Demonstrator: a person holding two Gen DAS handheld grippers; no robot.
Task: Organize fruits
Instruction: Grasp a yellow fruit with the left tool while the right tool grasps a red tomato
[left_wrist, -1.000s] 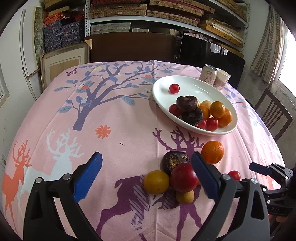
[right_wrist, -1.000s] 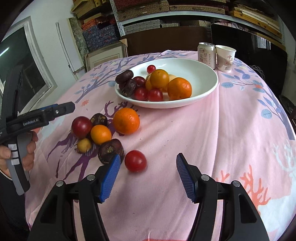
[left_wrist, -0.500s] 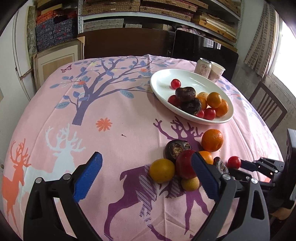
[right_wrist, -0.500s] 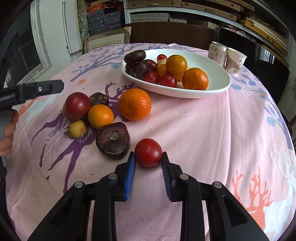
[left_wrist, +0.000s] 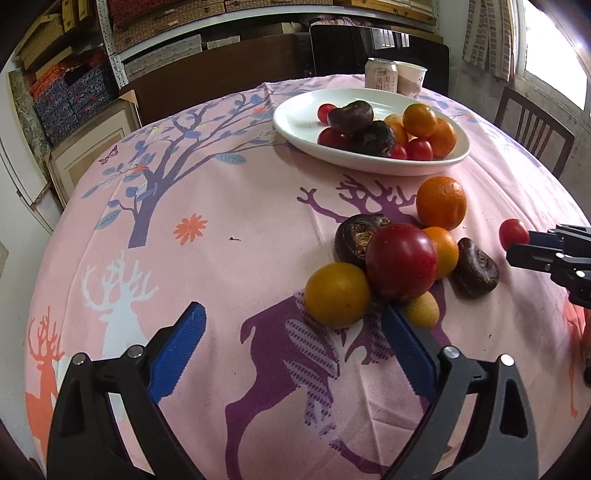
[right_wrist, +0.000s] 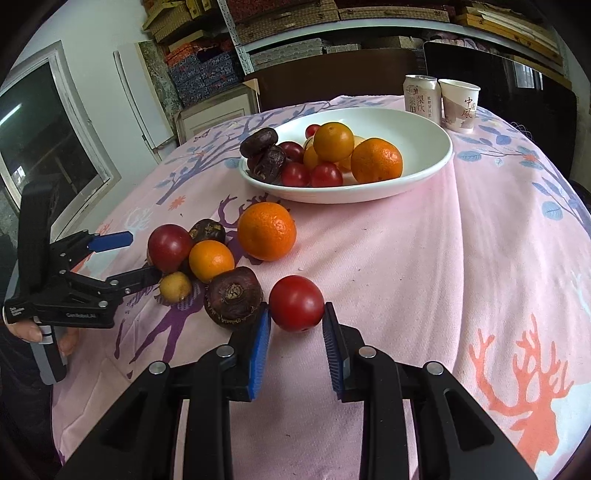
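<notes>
Nearest the right wrist camera, the right gripper (right_wrist: 296, 318) is pinching a small red tomato (right_wrist: 296, 303) that rests on the tablecloth (right_wrist: 461, 266), one blue pad pressed to each side; it is not yet lifted. Just left of it lies a dark brown fruit (right_wrist: 233, 297), then a loose cluster: a small yellow fruit (right_wrist: 175, 287), a small orange (right_wrist: 211, 260), a big red fruit (right_wrist: 169, 247), a second dark fruit (right_wrist: 207, 231) and a large orange (right_wrist: 266, 230). The left gripper (left_wrist: 291, 350) has its jaws spread wide and holds nothing, its right pad near the yellow fruit. Farther back, the white bowl (right_wrist: 417, 177) already holds oranges, red tomatoes and dark fruits, judged about half the stock. Beyond it stand a can (right_wrist: 422, 96) and a paper cup (right_wrist: 459, 105). Judged remaining: the gripped tomato and the loose pieces still on the cloth.
</notes>
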